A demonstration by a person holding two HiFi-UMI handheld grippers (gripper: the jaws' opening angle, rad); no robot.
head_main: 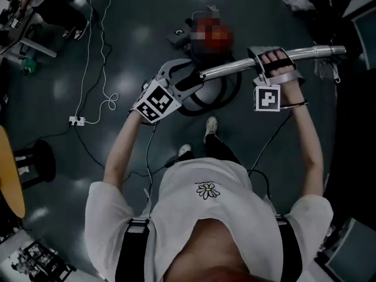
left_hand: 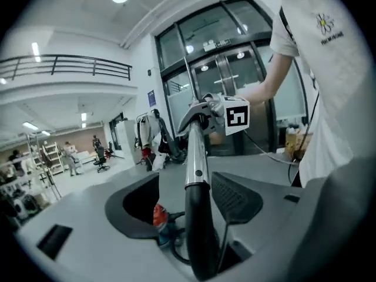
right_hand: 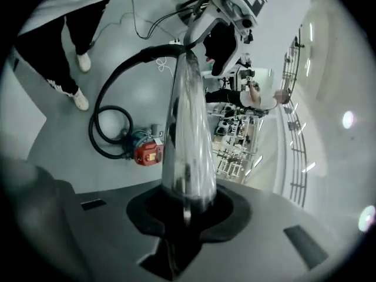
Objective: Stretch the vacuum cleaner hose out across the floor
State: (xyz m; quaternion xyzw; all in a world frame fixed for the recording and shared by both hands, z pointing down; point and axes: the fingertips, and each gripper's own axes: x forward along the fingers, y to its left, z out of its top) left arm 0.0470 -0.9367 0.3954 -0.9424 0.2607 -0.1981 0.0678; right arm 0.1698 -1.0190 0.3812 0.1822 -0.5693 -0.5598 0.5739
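Dark grey floor (head_main: 135, 34), loose cables at 10 o'clock. L gripper (head_main: 187, 82): fingers closed on the black end of the hose (right_hand: 108, 128) where it joins the chrome wand (head_main: 235, 67). R gripper (head_main: 267, 60): fingers clamped on the wand itself, held up approx. level, pointing to 3 o'clock. Hose lies looped beside the red vac (right_hand: 147, 148) at 12 o'clock. Step: wand picked up, stretch not begun. Next, prob.: carry wand away from vac till loops pull straight, then lay it down.
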